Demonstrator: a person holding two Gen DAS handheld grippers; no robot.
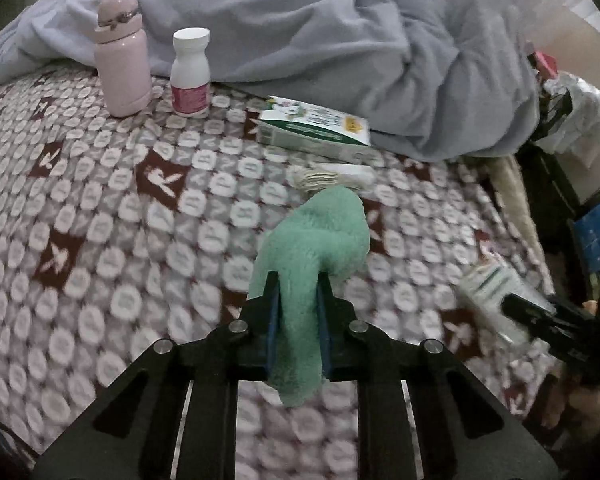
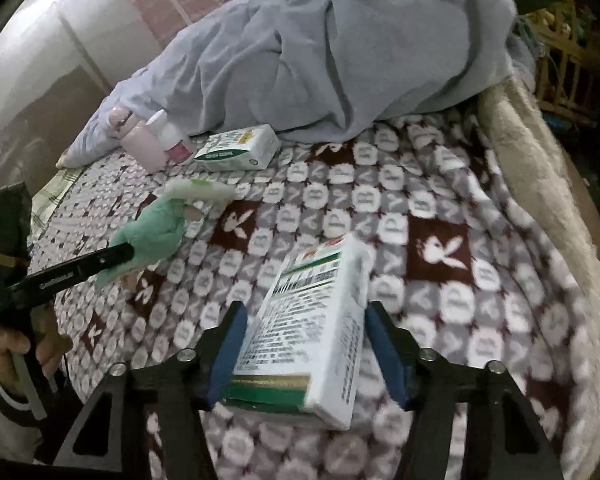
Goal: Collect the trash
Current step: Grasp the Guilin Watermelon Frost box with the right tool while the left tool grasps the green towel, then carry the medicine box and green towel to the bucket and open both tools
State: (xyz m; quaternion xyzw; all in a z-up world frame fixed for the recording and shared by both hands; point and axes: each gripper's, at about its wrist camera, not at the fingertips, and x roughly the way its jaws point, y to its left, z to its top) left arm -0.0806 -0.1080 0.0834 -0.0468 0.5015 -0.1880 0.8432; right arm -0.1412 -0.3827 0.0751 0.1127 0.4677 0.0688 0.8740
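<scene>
**Both grippers loaded; each load runs forward along its fingers**

Left wrist view: the left gripper (image 1: 298, 300) is closed almost fully on a green cloth (image 1: 320, 236). The cloth is pinched at its narrow middle between the blue pads; its bulk bulges out ahead of the fingertips and a short tail hangs back behind them, so its long axis follows the fingers. Just past its far end lies a white wrapper (image 1: 336, 176), and beyond that a green-and-white box (image 1: 316, 128) on the patterned blanket (image 1: 100, 208). A pink flask (image 1: 122, 56) and a white pill bottle (image 1: 191, 74) stand far ahead to the left.

Right wrist view: the right gripper (image 2: 304, 348) stands partly open around a white carton (image 2: 312, 328), its long axis pointing away between the fingers. The left pad touches one side; at the right pad blur leaves contact uncertain, though the carton looks lifted. I judge the next move is carrying both off the bed.
</scene>
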